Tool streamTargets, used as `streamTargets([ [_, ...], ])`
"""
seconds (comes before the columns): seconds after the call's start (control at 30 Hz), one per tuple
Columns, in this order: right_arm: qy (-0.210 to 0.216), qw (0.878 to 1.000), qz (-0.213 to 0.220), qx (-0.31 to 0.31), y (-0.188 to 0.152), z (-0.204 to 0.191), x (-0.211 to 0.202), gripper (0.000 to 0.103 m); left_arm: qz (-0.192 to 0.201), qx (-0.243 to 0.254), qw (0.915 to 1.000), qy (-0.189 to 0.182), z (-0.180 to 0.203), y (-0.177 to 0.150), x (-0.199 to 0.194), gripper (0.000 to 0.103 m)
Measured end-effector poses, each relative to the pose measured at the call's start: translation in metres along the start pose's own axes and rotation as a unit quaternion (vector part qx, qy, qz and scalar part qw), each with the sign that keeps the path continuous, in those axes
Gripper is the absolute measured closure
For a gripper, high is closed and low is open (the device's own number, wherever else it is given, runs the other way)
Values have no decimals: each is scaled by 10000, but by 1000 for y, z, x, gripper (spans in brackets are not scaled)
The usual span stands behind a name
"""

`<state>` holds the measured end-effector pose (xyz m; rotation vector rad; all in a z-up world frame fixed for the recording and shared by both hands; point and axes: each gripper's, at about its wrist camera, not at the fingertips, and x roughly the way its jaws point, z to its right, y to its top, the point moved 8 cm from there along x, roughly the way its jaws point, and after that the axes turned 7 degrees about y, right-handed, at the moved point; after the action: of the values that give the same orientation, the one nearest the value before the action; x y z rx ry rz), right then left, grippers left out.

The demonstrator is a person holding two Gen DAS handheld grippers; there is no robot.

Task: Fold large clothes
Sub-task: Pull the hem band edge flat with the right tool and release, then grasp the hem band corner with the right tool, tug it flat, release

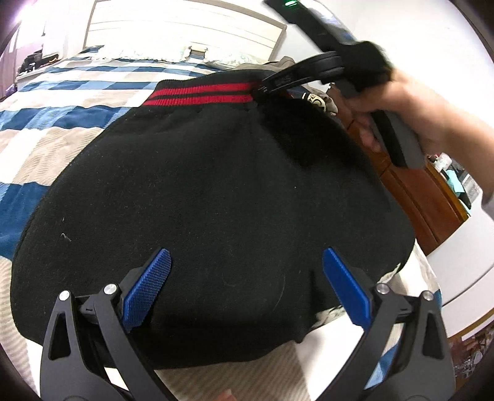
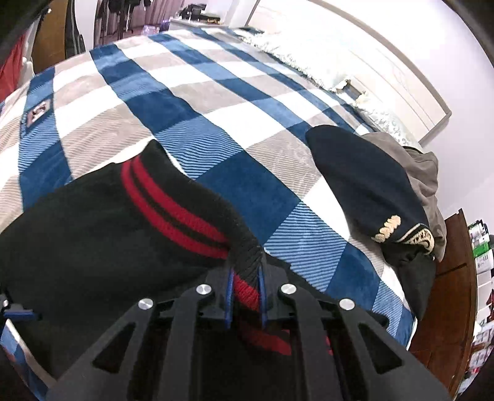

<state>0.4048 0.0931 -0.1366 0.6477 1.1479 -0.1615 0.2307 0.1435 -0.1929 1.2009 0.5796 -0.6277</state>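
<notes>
Blue, white and grey checked bedspread [image 2: 191,101] carries a black knit garment [image 1: 200,191]. At two o'clock lies a navy garment [image 2: 367,182], its cream emblem unreadable. Right tongs [image 2: 245,293] pinch the red-striped hem [image 2: 173,209]; left tongs [image 1: 247,290] gape wide, holding nothing.

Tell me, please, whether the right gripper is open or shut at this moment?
Shut: the right gripper has its blue pads pressed onto the red-striped hem of the black garment.

Bed with blue, white and beige checked blanket [image 2: 216,101], white headboard [image 1: 185,27], brown wooden cabinet [image 1: 423,197], white walls
</notes>
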Motion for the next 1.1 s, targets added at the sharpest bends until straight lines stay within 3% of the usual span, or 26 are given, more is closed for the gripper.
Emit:
streamTargets([
  [0.23, 355, 9950, -875, 314, -23, -9, 83, 91, -163, 274, 9992, 256, -2, -3, 17, 7],
  [0.37, 538, 9929, -899, 556, -32, -11, 95, 86, -145, 376, 9986, 335, -2, -4, 20, 7],
  [0.43, 629, 9919, -873, 678, -33, -4, 86, 75, -120, 376, 9987, 331, -2, -4, 20, 7],
  [0.5, 767, 9907, -808, 777, -33, 3, 70, 23, -133, 367, 9987, 314, -2, -5, 20, 7],
  [0.57, 1167, 9876, -501, 919, -29, 10, 39, 14, -111, 380, 9987, 310, -1, -6, 19, 7],
  [0.67, 1231, 9848, -153, 1219, -28, 40, -4, 7, -99, 355, 9989, 294, -2, -6, 19, 7],
  [0.77, 1149, 9771, -313, 1765, -49, 78, -22, 5, -80, 332, 9990, 272, -1, -6, 18, 7],
  [0.87, 1029, 9449, -993, 2945, -96, 114, -7, 5, -70, 308, 9991, 268, -1, -6, 17, 7],
  [0.9, 1101, 9213, -1312, 3492, -119, 121, 3, 5, -65, 297, 9992, 267, -1, -6, 17, 7],
  [0.93, 1193, 9050, -1510, 3793, -134, 122, 11, 5, -61, 292, 9992, 262, -2, -6, 17, 7],
  [1.1, 1079, 8661, -1629, 4601, -157, 126, 41, 5, -29, 308, 9992, 252, -2, -5, 17, 7],
])
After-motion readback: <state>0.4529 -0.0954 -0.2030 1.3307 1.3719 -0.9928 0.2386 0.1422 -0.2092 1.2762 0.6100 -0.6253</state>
